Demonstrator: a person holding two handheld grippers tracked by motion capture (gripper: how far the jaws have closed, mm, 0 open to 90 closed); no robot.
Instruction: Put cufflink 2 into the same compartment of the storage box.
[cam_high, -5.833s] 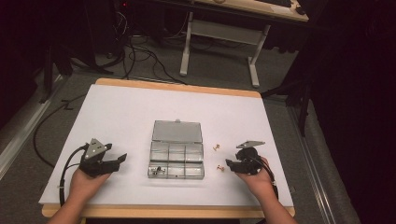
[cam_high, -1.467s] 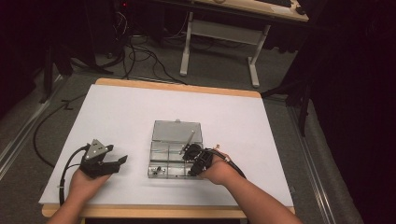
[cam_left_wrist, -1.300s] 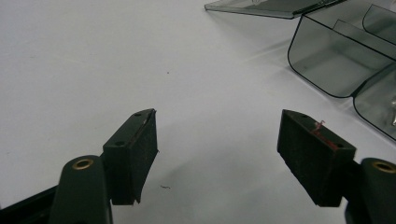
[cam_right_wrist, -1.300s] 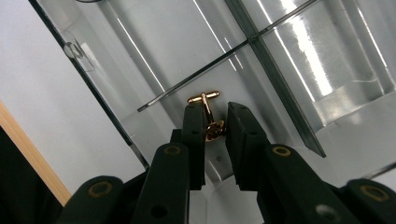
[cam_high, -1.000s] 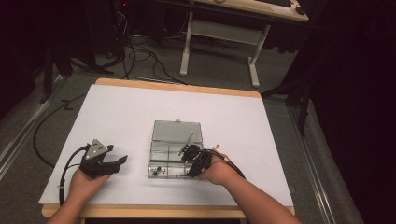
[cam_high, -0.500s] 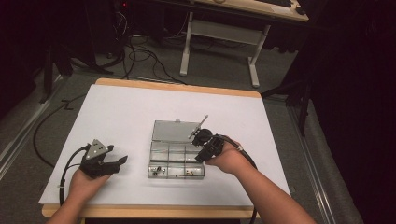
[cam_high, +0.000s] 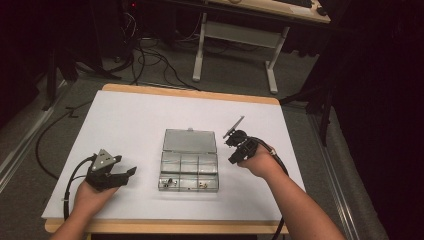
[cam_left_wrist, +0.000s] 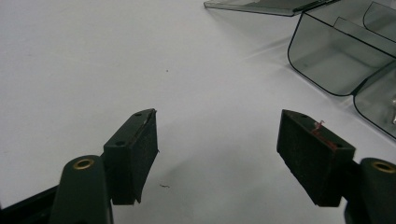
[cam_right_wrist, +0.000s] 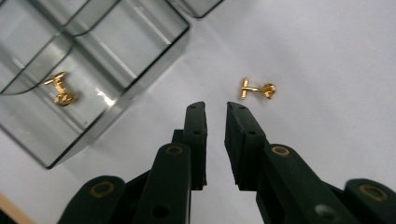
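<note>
1. Right gripper (cam_high: 239, 146): now just right of the box (cam_high: 189, 160), off its rear right corner. Half a second ago it hung over the box's right side; a second ago it was nearer the front right compartment.
2. Right fingers (cam_right_wrist: 198, 140): have just been closing, now nearly together with a narrow gap. Nothing is between them.
3. Left gripper (cam_high: 120, 175): resting on the table left of the box, in the same place as in every earlier frame. Fingers (cam_left_wrist: 135, 154) wide apart, holding nothing.
4. Box: clear plastic, lid folded back flat, six compartments. Position unchanged.
5. Cufflink (cam_right_wrist: 60, 88): gold, lying in the box's front right compartment, as the right gripper view shows it.
6. Second cufflink (cam_right_wrist: 258, 88): gold, on the bare table just beyond the right fingertips, apart from the box.
7. Small item in the box's front left compartment (cam_high: 170, 181): too small to identify.
8. Table (cam_high: 125, 120): white top with a wooden edge.
9. Room: dark; grey floor with black cables (cam_high: 150, 55); a white-legged desk (cam_high: 235, 47) behind the table.
</note>
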